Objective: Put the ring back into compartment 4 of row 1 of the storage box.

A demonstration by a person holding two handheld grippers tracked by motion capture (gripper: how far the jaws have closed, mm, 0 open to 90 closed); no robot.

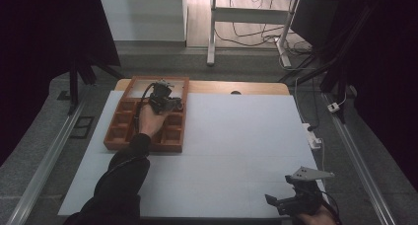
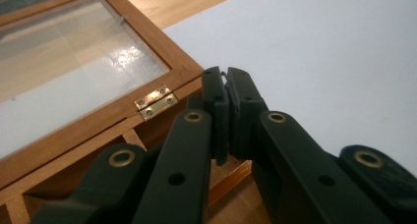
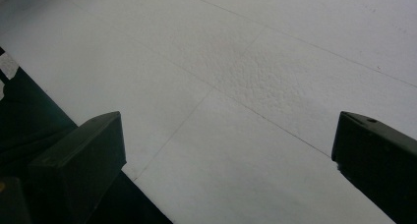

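A wooden compartment box lies at the left of the white sheet. Its glass-paned lid is folded open and flat behind it. My left gripper hovers over the box's back right corner, beside the brass hinge. In the left gripper view its tips are pressed together, and I make out nothing clear between them. The lid's glass fills the left of that view. My right gripper rests near the table's front right edge. It stands open over bare sheet, with nothing between its fingers.
The wooden tabletop shows along the back of the sheet. A white power strip with cables lies off the right edge. White desk legs stand behind the table, and dark curtains hang on both sides.
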